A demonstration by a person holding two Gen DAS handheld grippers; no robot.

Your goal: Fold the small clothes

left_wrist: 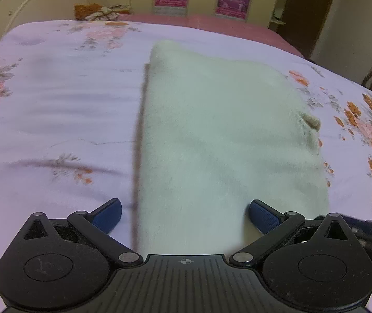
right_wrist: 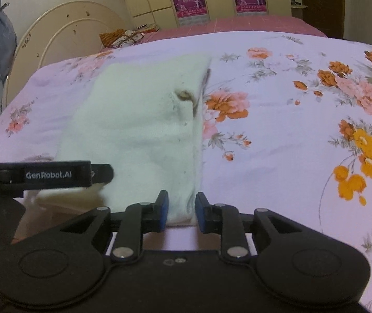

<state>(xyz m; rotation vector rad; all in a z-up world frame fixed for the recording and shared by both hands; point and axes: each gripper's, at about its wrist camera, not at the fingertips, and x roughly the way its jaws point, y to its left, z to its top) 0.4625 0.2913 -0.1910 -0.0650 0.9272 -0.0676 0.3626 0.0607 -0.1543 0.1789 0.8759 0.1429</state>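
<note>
A pale green folded cloth [left_wrist: 212, 130] lies flat on the floral bed sheet [left_wrist: 55, 104]. My left gripper [left_wrist: 186, 210] hovers at its near edge, blue pads spread wide, holding nothing. In the right wrist view the same cloth [right_wrist: 139, 120] shows a small brown tag [right_wrist: 184, 94] near its right edge. My right gripper [right_wrist: 181, 208] has its jaws slightly apart, and the cloth's near right corner lies between the fingers without being pinched. The left gripper's body [right_wrist: 55, 174] shows at the left, over the cloth's near left part.
The floral sheet [right_wrist: 277, 143] stretches wide to the right of the cloth. Behind it lie a pink blanket [right_wrist: 251, 24], an orange patterned cushion [right_wrist: 123, 37] and a cream headboard [right_wrist: 63, 34]. Wardrobe doors with posters [right_wrist: 190, 0] stand at the back.
</note>
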